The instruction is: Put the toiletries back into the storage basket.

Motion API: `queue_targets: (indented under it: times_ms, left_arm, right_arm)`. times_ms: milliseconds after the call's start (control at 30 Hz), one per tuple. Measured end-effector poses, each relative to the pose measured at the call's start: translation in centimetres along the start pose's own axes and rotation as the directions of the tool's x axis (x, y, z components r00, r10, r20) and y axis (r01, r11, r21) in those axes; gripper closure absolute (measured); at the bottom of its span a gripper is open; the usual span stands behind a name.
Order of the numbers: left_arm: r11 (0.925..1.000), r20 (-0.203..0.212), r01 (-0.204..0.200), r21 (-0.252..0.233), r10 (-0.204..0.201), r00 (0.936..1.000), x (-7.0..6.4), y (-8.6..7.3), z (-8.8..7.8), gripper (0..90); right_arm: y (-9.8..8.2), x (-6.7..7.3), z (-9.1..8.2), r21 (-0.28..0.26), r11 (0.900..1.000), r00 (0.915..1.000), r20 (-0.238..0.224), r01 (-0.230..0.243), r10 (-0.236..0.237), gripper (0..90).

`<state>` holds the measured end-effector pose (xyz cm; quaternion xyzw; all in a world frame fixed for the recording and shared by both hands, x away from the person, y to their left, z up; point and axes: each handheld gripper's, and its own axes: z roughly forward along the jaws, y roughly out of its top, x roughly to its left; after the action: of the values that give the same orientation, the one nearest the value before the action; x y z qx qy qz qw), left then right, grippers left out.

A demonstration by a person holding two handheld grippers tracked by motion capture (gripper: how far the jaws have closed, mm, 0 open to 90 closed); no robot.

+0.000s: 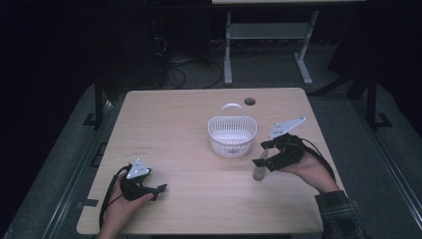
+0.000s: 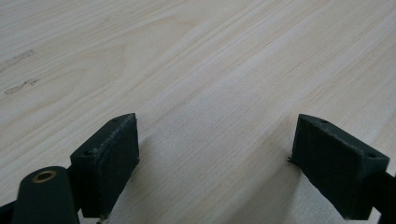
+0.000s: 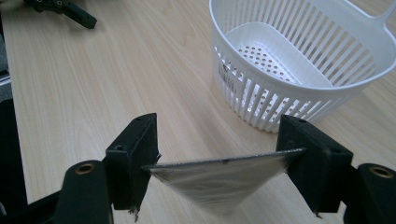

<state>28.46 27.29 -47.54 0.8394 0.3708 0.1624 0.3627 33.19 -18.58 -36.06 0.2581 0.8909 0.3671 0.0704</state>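
One wooden table (image 1: 199,199) carries one white slotted basket (image 1: 232,135) with a single loop handle. Two handheld grippers are present, the left gripper (image 1: 160,189) and the right gripper (image 1: 263,153), each with two black jaws. One flat clear wedge-shaped piece (image 3: 219,179) sits between the right gripper's jaws. Two hands show, one per gripper.

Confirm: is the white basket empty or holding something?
Empty. The white basket shows its bare perforated floor in the right gripper view; nothing lies inside it.
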Motion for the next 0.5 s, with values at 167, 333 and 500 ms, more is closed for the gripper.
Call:
queue_targets:
  times_ms: [167, 333, 500]
  left_arm:
    - [1.0, 0.0, 0.0, 0.0, 0.0, 1.0, 0.0, 0.0, 0.0, 13.7]
    - [1.0, 0.0, 0.0, 0.0, 0.0, 1.0, 0.0, 0.0, 0.0, 13.7]
    - [1.0, 0.0, 0.0, 0.0, 0.0, 1.0, 0.0, 0.0, 0.0, 13.7]
  right_arm:
    - [-0.04, 0.0, -0.08, 0.0, 1.0, 1.0, -0.001, -0.001, 0.001, 29.8]
    - [0.01, 0.06, -0.14, 0.007, 1.0, 1.0, -0.003, -0.004, 0.004, 29.9]
    - [0.05, 0.12, -0.18, 0.008, 1.0, 1.0, -0.008, -0.003, 0.003, 29.9]
